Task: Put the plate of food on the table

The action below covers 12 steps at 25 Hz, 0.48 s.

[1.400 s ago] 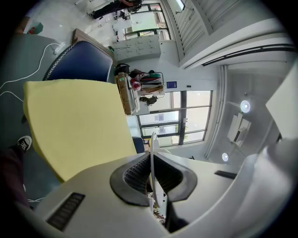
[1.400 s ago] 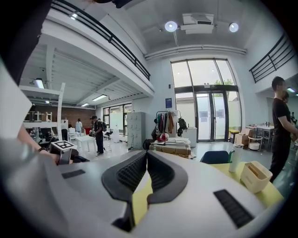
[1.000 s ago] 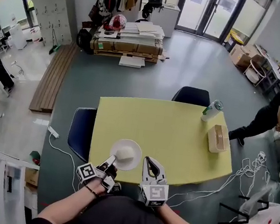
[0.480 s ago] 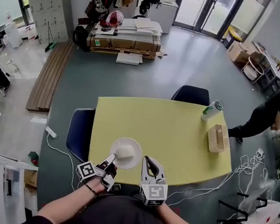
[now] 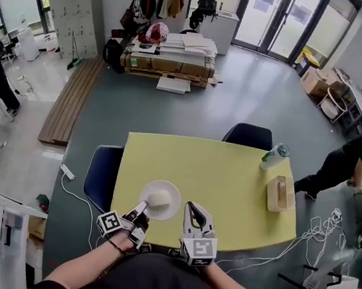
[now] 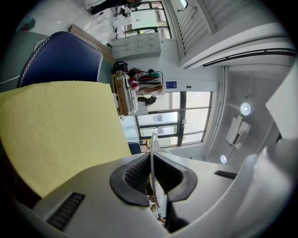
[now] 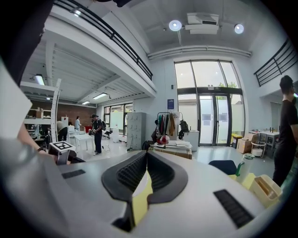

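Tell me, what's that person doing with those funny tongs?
A person stands at a yellow table with tongs in each hand. The left tongs are shut on the rim of a white plate with a pale lump of food on it, holding it at the table's near edge. I cannot tell if the plate has touched down. The right tongs are closed and empty beside it. A bottle and a box sit at the far right.

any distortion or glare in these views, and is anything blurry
Head view: even daylight, sharp, room edges bowed by the wide lens; round white plate and yellow table crisp. Left gripper view: fisheye with black corners, scene turned sideways. Right gripper view: same fisheye, glass doors bright, nothing blurred.
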Tool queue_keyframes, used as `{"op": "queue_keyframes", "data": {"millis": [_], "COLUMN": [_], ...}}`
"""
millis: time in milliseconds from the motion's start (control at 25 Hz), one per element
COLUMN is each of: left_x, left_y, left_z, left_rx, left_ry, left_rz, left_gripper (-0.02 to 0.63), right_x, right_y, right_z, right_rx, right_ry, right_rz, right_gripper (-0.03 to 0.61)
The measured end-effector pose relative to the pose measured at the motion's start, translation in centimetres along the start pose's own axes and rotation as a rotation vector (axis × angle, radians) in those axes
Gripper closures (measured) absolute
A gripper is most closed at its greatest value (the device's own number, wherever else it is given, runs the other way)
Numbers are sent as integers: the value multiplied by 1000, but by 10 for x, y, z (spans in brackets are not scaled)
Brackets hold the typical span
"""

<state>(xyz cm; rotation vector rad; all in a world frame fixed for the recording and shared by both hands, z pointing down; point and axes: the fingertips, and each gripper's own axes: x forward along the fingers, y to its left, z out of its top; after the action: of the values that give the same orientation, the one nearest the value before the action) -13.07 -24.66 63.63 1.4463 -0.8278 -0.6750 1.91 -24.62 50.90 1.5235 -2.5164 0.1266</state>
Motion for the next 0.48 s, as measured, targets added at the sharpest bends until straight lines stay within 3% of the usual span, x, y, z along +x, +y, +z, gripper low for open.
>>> {"op": "queue_keyframes", "data": {"millis": [480], "left_x": [11], "left_y": [3], "left_z": [12], "left_rx": [29], "left_ry": [-24], "left_rz": [33], "left_gripper": [594], "right_x": [17], "right_y": [-5], "right_z": [-4], "right_rx": [17], "right_ry": [-3], "right_rz": [30], "right_gripper": [566]}}
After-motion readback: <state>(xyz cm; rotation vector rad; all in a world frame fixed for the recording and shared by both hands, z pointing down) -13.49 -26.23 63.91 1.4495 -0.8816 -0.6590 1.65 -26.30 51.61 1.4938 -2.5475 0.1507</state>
